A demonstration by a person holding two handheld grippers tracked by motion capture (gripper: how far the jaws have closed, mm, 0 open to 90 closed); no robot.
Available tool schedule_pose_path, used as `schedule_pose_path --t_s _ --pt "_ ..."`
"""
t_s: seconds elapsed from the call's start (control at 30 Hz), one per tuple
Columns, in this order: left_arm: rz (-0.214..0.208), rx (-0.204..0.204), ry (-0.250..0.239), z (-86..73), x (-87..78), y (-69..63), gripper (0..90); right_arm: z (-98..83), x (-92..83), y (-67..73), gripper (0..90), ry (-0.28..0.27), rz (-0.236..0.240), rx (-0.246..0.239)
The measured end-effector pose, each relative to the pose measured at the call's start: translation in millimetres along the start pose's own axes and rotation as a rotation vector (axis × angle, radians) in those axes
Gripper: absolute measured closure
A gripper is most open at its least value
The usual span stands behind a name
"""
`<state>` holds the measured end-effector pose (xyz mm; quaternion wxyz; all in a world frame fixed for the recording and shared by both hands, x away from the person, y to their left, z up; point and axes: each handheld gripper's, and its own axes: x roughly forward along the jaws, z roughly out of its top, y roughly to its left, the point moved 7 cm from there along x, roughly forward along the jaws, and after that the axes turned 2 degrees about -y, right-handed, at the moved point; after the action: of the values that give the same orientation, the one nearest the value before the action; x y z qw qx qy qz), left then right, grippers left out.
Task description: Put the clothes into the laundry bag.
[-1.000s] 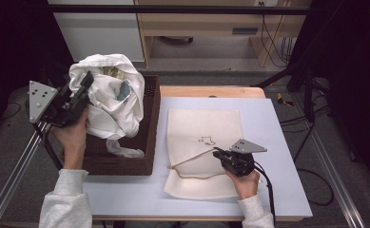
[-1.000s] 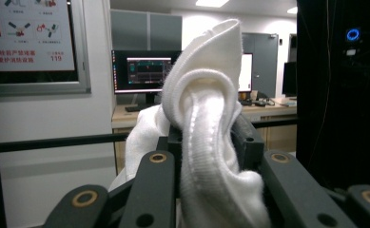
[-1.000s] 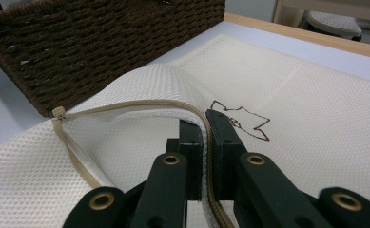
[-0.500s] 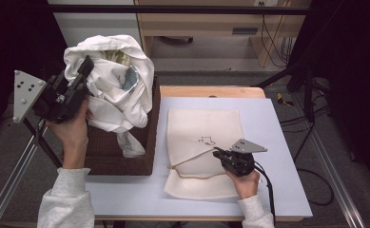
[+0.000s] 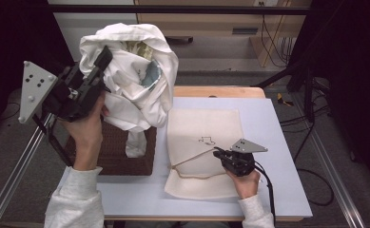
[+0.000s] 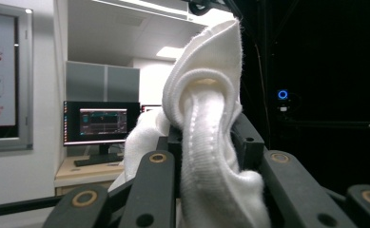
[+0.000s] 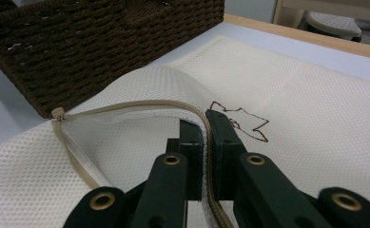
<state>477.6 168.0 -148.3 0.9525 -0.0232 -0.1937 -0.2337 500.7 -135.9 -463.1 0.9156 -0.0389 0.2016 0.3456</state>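
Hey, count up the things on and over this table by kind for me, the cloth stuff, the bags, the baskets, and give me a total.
White garment, lifted by the left gripper: 1
Cream mesh zip bag, edge pinched by the right gripper: 1
Brown wicker basket: 1
Total: 3

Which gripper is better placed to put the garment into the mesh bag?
Left. The left gripper is already shut on the white garment, lifted above the basket. The right gripper is busy pinching the bag's zipper edge open.
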Motion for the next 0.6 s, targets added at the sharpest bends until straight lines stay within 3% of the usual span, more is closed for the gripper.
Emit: schedule_pose_path --t_s 0.5,0.6 --pt "-0.055 0.004 -0.049 25.3 21.0 -43.1 73.2 0.4 -1.4 -2.1 85.9 -0.003 -0.001 0.002" --pt "-0.08 0.001 -0.057 28.8 27.1 -59.7 73.2 0.6 -1.5 -2.7 85.9 -0.006 -0.001 0.004"
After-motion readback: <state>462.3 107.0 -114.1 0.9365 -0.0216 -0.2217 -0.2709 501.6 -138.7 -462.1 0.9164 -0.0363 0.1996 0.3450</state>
